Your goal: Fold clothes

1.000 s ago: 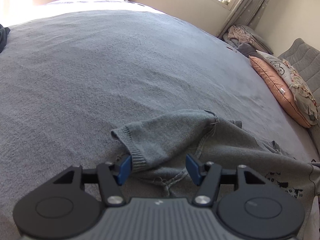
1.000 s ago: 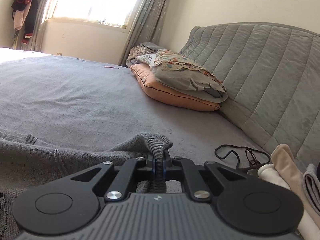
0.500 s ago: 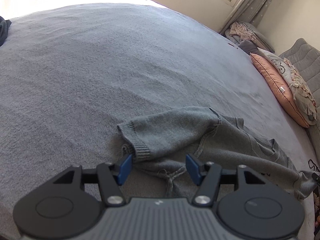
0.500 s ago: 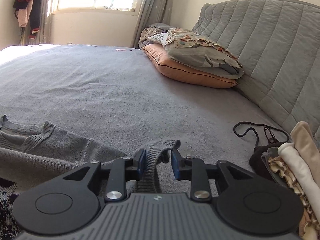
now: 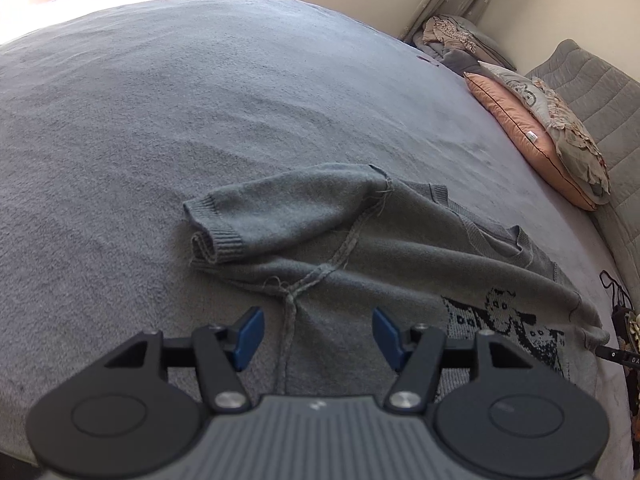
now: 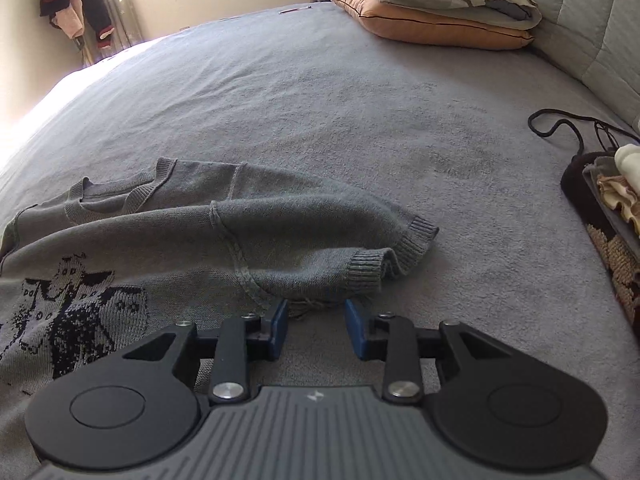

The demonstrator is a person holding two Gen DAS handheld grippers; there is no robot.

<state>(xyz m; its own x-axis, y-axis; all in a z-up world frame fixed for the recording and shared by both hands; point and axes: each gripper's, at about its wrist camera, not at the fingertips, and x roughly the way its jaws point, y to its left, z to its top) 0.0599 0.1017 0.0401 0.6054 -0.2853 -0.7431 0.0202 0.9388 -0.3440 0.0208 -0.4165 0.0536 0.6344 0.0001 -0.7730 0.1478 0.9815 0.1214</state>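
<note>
A grey knit sweater point(image 5: 400, 248) with a dark animal pattern point(image 6: 68, 304) lies spread on the grey bed cover point(image 5: 200, 100). In the left wrist view one sleeve point(image 5: 280, 208) is folded across the body, its ribbed cuff point(image 5: 224, 240) pointing left. My left gripper point(image 5: 318, 336) hovers open over the sweater's side seam, a little short of that sleeve, gripping nothing. In the right wrist view the other sleeve point(image 6: 304, 220) lies on the sweater with its cuff point(image 6: 400, 252) on the bed. My right gripper point(image 6: 316, 330) stands open just short of it, with nothing between its pads.
An orange pillow point(image 6: 432, 24) and a patterned one lie against the quilted headboard point(image 6: 592, 8). A pile of folded clothes point(image 6: 616, 188) and a black cord point(image 6: 560, 124) sit at the bed's right edge. Dark clothes point(image 6: 76, 12) hang by the window.
My right gripper has opened and let go of the sleeve cuff, then tilted down; the sleeve now lies flat. My left gripper has drawn back from the other cuff, still open.
</note>
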